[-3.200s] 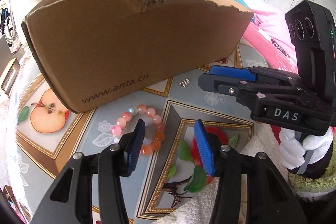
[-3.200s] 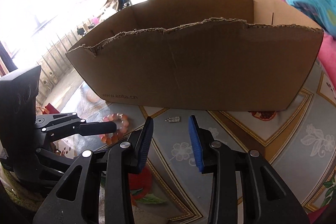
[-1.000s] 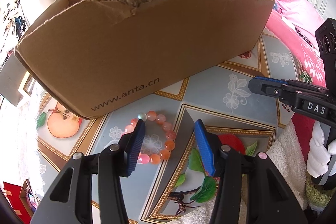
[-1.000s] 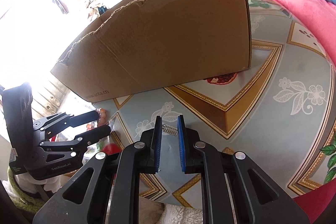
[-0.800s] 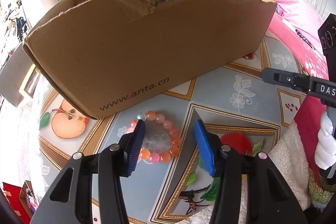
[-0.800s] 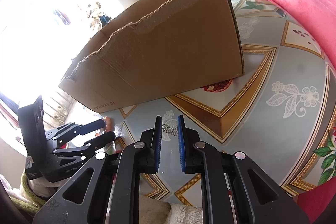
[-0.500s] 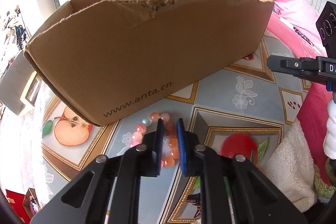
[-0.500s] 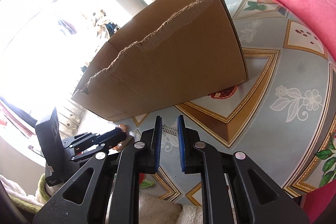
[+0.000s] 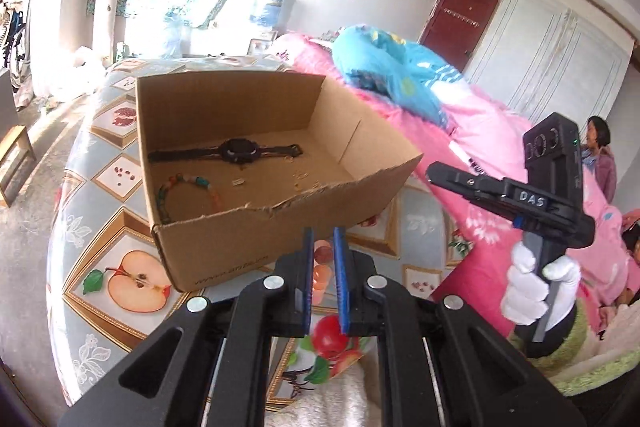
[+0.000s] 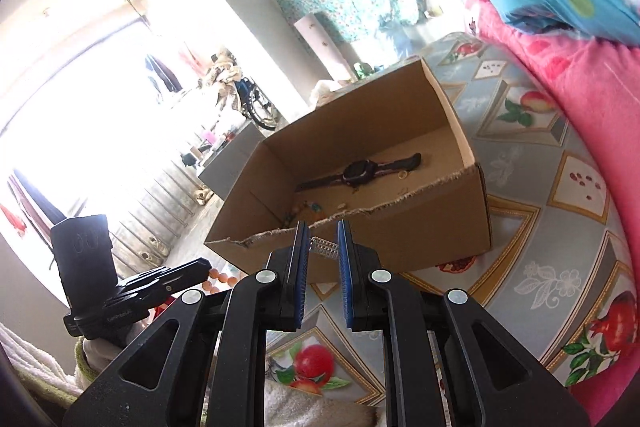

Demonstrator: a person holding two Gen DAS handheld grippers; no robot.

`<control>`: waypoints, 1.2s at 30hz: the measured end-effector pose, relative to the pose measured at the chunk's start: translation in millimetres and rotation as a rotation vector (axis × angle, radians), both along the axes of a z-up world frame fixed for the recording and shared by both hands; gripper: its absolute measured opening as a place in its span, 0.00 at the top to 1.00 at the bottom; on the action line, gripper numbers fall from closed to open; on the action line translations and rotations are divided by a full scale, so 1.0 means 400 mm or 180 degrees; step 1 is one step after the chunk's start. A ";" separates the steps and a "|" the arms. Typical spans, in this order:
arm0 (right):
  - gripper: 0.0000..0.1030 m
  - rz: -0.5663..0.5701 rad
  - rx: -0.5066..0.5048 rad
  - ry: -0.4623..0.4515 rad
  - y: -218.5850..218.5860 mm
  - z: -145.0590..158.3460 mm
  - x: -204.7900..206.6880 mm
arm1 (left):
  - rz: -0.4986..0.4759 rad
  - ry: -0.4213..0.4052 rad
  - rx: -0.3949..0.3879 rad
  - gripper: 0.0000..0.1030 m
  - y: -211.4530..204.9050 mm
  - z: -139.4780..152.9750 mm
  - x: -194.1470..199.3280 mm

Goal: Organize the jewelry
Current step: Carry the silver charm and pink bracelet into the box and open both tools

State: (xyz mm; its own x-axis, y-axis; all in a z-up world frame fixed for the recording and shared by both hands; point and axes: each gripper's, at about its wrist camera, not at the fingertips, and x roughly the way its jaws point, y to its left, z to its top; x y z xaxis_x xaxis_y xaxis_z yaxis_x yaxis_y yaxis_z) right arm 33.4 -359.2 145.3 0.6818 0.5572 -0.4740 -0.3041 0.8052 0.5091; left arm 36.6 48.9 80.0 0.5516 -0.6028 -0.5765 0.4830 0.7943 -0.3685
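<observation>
My left gripper [image 9: 321, 251] is shut on a pink and orange bead bracelet [image 9: 321, 273], held in the air in front of the open cardboard box [image 9: 224, 239]. The bracelet also shows hanging in the right wrist view [image 10: 220, 277]. My right gripper [image 10: 323, 247] is shut on a small silver jewelry piece [image 10: 326, 247], held in front of the box's torn front edge [image 10: 360, 215]. Inside the box lie a black watch [image 9: 236, 149], a multicolour bead bracelet [image 9: 188, 187] and a few small pieces.
The box stands on a table with a fruit-pattern cloth [image 9: 120, 279]. A pink blanket [image 9: 460, 147] and blue bedding [image 9: 384, 75] lie to the right. White towel [image 9: 332, 399] lies under the grippers at the near edge.
Both grippers have risen well above the table with their pieces, so the inside of the box now shows. The left gripper closed on the bracelet half a second ago.
</observation>
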 end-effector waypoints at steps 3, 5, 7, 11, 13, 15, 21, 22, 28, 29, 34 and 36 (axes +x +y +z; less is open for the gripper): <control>0.88 0.0028 0.0033 -0.0145 0.024 0.037 0.016 | -0.0097 -0.0086 -0.0259 0.91 -0.002 0.059 0.006; 0.88 0.0048 0.0034 -0.0229 0.035 0.054 0.028 | -0.0116 -0.0232 -0.0246 0.91 -0.023 0.095 0.023; 0.88 0.0066 0.0024 -0.0288 0.041 0.068 0.039 | -0.0135 -0.0344 -0.0190 0.91 -0.053 0.119 0.051; 0.88 0.0088 0.0034 -0.0310 0.041 0.072 0.065 | -0.0126 -0.0381 0.0100 0.91 -0.101 0.121 0.141; 0.88 0.0067 0.0073 -0.0294 0.035 0.066 0.073 | -0.0115 -0.0272 0.0258 0.91 -0.120 0.096 0.196; 0.88 0.0060 0.0139 -0.0272 0.026 0.062 0.078 | -0.0092 -0.0170 0.0438 0.91 -0.140 0.061 0.247; 0.88 0.0040 0.0131 -0.0147 0.013 0.036 0.106 | 0.0015 0.0345 0.0940 0.91 -0.177 -0.074 0.358; 0.88 0.0040 0.0124 -0.0120 0.012 0.032 0.112 | 0.0041 0.0478 0.0943 0.89 -0.175 -0.096 0.371; 0.88 0.0167 -0.0021 0.0098 0.036 0.032 0.183 | 0.0058 0.0566 0.0758 0.68 -0.146 -0.106 0.364; 0.88 0.0222 -0.0078 0.0169 0.050 0.030 0.204 | 0.0062 0.0561 0.0701 0.68 -0.136 -0.101 0.359; 0.88 0.0506 -0.0447 0.0618 0.138 0.002 0.317 | 0.0167 0.0348 0.0514 0.64 -0.088 -0.052 0.319; 0.88 0.0551 -0.0627 0.0746 0.173 -0.011 0.362 | 0.0221 0.0214 0.0443 0.62 -0.061 -0.029 0.293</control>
